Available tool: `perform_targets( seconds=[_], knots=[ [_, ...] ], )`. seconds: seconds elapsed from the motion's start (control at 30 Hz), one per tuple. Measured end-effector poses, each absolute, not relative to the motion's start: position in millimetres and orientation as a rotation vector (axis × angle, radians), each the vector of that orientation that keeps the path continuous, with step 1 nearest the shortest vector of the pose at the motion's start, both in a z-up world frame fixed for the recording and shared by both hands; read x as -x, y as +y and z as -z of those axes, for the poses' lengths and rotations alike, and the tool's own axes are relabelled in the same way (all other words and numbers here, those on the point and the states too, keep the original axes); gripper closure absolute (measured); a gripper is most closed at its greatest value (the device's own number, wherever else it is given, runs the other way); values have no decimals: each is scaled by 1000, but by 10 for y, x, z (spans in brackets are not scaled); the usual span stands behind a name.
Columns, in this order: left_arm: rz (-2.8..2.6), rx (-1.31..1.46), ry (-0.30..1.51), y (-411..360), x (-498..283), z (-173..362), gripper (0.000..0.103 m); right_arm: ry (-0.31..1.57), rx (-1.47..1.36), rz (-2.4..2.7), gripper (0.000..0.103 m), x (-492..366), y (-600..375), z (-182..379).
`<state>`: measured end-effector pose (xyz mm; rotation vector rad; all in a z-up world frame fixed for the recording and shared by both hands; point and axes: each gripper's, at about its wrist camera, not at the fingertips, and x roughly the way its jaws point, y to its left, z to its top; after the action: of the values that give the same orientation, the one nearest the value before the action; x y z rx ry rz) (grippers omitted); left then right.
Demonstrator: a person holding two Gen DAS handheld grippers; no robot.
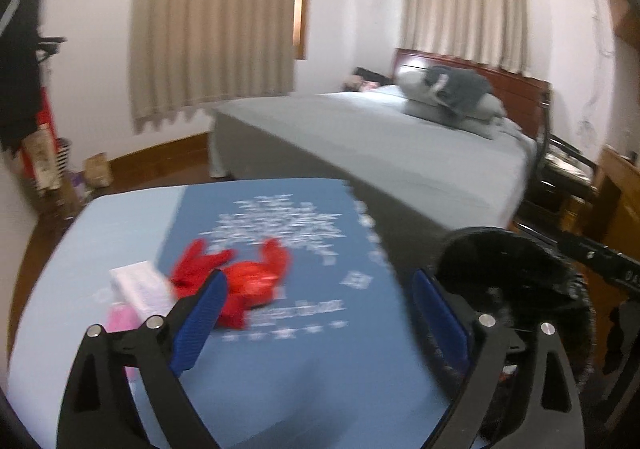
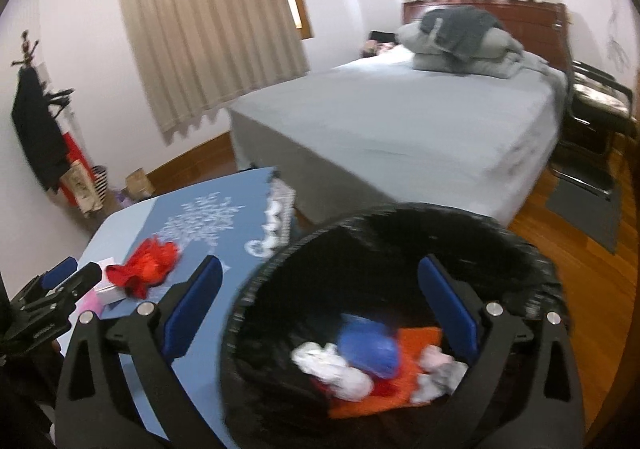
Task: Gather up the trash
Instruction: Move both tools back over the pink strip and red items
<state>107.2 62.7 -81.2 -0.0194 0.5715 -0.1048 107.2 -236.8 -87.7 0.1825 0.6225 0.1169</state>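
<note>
My bin [image 2: 400,313] beside the tabletop [image 1: 280,369] already holds crumpled scraps [image 2: 360,361]. Left of it, a red wrapper [image 1: 244,281] and white box [image 1: 140,289] remain. I see both grippers [image 1: 316,325] [image 2: 320,321] spread, empty.

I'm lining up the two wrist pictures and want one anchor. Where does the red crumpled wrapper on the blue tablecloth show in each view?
Left wrist view: the red wrapper lies left of centre, just beyond the left gripper finger.
Right wrist view: it sits at lower left, left of the black bin.
Shared landmark: the grey bed.
</note>
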Motion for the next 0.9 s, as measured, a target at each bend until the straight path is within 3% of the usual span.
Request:
perform_targets(
  seconds=[0.5,0.9],
  knots=[
    [-204,64,609,1892,-1050,1125,12,656,-93,-305,7,-1604,-1114,998],
    [-234,121,733,2297,-1148,1568,30,701,-41,-372,7,-1812,-579,1211]
  ],
)
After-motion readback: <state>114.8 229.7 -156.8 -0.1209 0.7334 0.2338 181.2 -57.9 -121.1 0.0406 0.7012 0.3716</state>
